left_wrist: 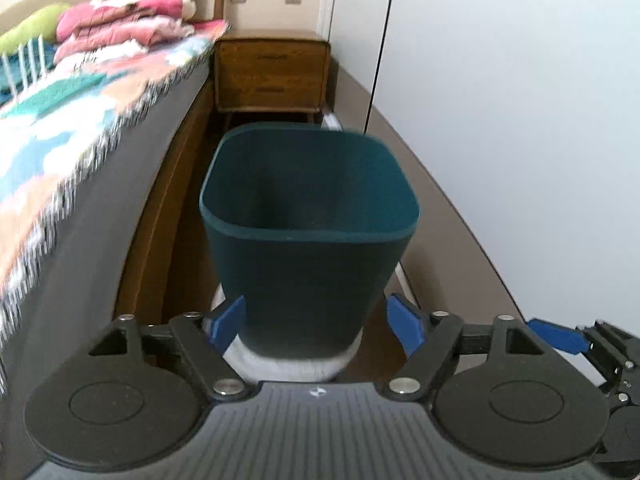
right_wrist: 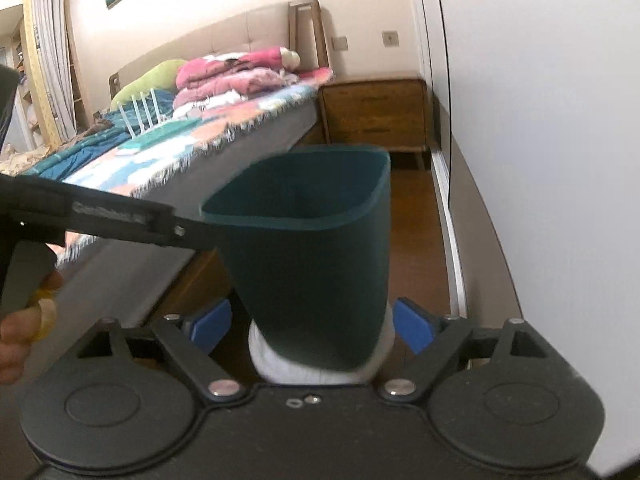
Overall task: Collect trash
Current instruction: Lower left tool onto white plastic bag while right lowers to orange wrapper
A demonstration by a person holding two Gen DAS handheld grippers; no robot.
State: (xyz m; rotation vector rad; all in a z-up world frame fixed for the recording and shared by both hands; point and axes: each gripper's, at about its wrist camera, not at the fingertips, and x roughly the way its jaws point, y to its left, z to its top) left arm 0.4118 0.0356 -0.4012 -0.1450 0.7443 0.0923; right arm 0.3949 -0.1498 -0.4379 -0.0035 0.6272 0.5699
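Blue pads of both grippers stand apart and empty, facing the teal bin.

Left gripper (left_wrist: pixel 316 322) and right gripper (right_wrist: pixel 312 326) hold nothing; the bin (left_wrist: pixel 310 216) stands upright just ahead of them, over something white (left_wrist: pixel 292 366), with the bed (left_wrist: pixel 80 152) beside it and the nightstand (left_wrist: pixel 272 72) beyond. No trash shows inside. Likely best: find the litter first and keep the bin upright.

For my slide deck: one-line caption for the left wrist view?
Open left tongs face a dark teal bin on the floor between bed and wall.
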